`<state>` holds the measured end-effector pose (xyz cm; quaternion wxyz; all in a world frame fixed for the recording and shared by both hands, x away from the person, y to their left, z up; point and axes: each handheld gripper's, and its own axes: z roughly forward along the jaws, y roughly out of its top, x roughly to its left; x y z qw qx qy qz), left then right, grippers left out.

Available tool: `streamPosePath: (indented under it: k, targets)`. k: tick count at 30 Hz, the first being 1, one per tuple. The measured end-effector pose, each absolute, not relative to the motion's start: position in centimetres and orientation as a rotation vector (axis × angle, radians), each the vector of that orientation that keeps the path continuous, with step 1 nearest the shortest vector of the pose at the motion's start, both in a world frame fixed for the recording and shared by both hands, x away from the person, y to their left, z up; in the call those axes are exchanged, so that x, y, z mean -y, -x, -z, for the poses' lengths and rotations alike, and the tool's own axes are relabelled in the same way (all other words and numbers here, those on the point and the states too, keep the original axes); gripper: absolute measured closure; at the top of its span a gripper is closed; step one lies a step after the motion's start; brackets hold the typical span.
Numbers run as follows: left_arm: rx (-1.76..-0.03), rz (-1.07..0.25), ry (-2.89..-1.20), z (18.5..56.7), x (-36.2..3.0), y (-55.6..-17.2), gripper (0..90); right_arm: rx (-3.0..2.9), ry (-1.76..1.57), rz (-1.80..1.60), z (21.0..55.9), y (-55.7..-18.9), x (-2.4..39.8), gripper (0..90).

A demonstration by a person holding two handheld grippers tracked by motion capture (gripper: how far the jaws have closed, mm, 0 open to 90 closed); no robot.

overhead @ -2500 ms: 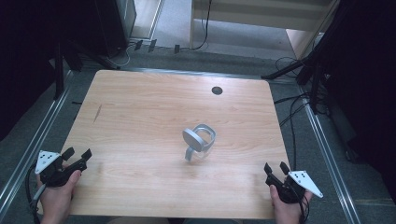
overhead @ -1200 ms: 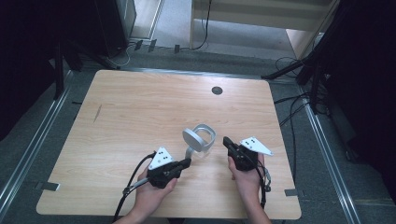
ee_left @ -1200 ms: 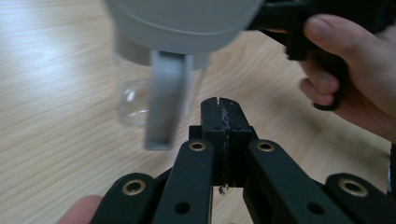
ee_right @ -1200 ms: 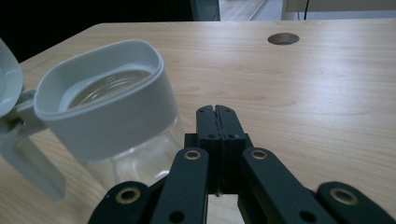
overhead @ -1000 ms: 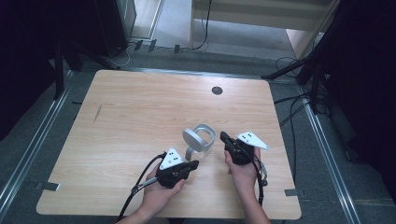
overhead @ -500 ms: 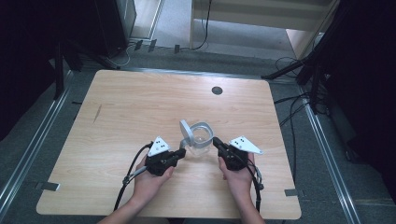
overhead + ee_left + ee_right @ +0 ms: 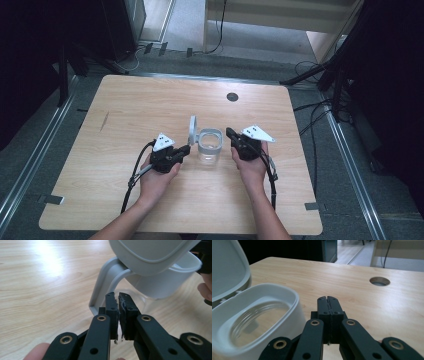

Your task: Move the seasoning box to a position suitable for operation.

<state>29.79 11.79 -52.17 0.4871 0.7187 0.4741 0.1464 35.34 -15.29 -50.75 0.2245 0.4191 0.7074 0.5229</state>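
Observation:
A clear jug (image 7: pixel 210 146) with a white collar stands upright mid-table, its white lid (image 7: pixel 192 129) flipped open to the left. My left gripper (image 7: pixel 186 148) is shut just left of the jug. In the left gripper view its tips (image 7: pixel 118 305) sit right in front of the white handle (image 7: pixel 105 282), under the lid (image 7: pixel 150 252), with nothing between the jaws. My right gripper (image 7: pixel 229 132) is shut at the jug's right side. In the right gripper view its tips (image 7: pixel 329 301) are beside the collar's rim (image 7: pixel 289 302), apart from it, with the open lid (image 7: pixel 227 270) at far left.
The wooden table (image 7: pixel 125 110) has a round cable hole (image 7: pixel 232 96) behind the jug, also ahead of the right gripper (image 7: pixel 379 281). Cables trail from both grippers toward the front edge. Dark equipment and metal rails flank the table.
Both grippers came in from the table's front corners to either side of the jug. The jug, tilted before, now stands upright with its lid open.

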Motion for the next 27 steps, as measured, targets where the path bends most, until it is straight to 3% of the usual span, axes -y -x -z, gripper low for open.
streamPosePath:
  k: [5,13,22,27]
  targets:
    - [-1.173,-0.371,-1.739,52.3,-12.2,-30.8,86.7,-2.034,-1.107,-1.545,50.8,-37.0,14.8,90.0]
    - [-1.206,-0.377,-1.703,52.3,-12.8,-32.7,86.4,-2.111,-1.023,-1.535,51.3,-35.4,14.7,90.0]
    - [-1.173,-0.422,-1.673,51.9,-13.2,-28.1,84.4,-2.17,-0.983,-1.567,51.6,-32.6,13.5,90.0]
    - [-1.211,-0.446,-1.656,51.9,-13.8,-27.5,83.6,-2.189,-0.948,-1.591,51.7,-31.1,12.5,90.0]
